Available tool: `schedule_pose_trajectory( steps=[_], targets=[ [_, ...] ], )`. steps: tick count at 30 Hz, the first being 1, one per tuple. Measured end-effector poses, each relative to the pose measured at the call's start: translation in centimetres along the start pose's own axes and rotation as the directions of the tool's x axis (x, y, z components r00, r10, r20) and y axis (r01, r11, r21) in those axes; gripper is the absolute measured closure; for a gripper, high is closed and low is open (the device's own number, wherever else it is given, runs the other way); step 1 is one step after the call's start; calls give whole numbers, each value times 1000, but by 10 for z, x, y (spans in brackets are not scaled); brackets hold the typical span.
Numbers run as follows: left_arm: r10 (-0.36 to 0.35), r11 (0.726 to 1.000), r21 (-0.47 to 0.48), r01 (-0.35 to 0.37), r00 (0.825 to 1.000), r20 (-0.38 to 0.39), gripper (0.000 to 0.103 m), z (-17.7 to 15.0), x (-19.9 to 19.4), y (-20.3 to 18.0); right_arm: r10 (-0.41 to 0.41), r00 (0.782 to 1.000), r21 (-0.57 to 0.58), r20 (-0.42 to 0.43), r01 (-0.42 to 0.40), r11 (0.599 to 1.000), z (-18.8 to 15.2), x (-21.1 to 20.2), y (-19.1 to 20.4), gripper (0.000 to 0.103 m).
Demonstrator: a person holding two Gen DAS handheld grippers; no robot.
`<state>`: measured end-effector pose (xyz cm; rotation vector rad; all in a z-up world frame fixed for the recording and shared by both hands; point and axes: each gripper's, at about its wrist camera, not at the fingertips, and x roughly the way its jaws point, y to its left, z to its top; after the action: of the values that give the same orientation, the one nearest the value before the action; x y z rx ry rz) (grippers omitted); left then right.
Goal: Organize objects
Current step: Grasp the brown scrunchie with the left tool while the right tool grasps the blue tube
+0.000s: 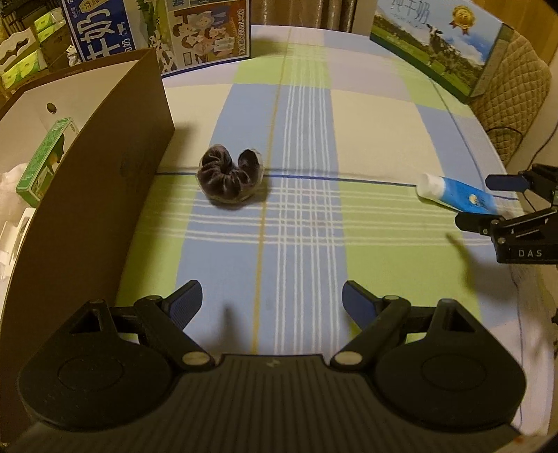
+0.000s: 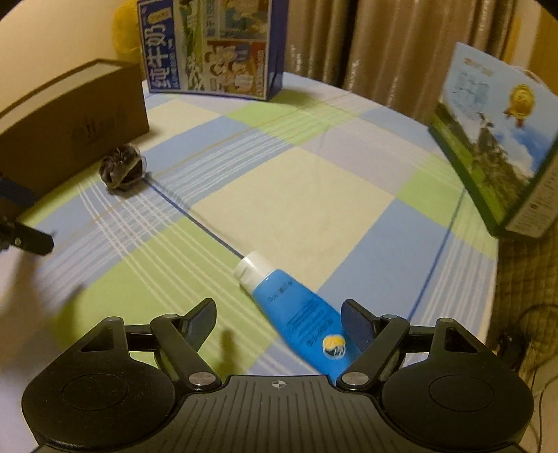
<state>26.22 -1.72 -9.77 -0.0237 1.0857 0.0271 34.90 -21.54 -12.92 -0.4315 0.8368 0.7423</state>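
Observation:
A dark velvet scrunchie [image 1: 230, 179] lies on the checked tablecloth just right of the open brown cardboard box [image 1: 104, 195]; it also shows in the right wrist view [image 2: 122, 167]. My left gripper [image 1: 272, 303] is open and empty, some way short of the scrunchie. A blue tube with a white cap [image 2: 296, 313] lies on the cloth, its tail between the open fingers of my right gripper [image 2: 279, 320]. In the left wrist view the tube [image 1: 453, 193] and the right gripper [image 1: 477, 202] show at the far right.
The brown box [image 2: 69, 129] holds a green carton [image 1: 45, 163] and white items. A blue milk carton box [image 1: 157, 31] stands at the back, a landscape-printed box [image 1: 439, 45] at the back right. A quilted chair [image 1: 516, 104] is beyond the table's right edge.

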Motion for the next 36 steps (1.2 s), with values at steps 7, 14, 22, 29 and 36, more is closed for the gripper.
schedule_pose_trajectory(
  steps=[7,14,22,29,36],
  targets=[
    [22,1000,-1,-22,1000,-14,18,10,14,2,55,998,-9,-38,-56,998,1,25,-20,32],
    [21,1000,-1,-21,999,-28,18,14,24,3,111,992,79,-63,-106,991,-1,22,-22,50],
    [29,1000,-1,-29,999,-29,18,24,36,8,175,983,193,-58,-161,968,-4,16,15,52],
    [44,999,10,-44,999,-21,18,36,45,11,114,993,234,-25,-105,966,6,25,27,66],
    [54,998,13,-54,999,-5,18,47,51,14,-38,999,360,-26,45,932,1,22,19,71]
  ],
)
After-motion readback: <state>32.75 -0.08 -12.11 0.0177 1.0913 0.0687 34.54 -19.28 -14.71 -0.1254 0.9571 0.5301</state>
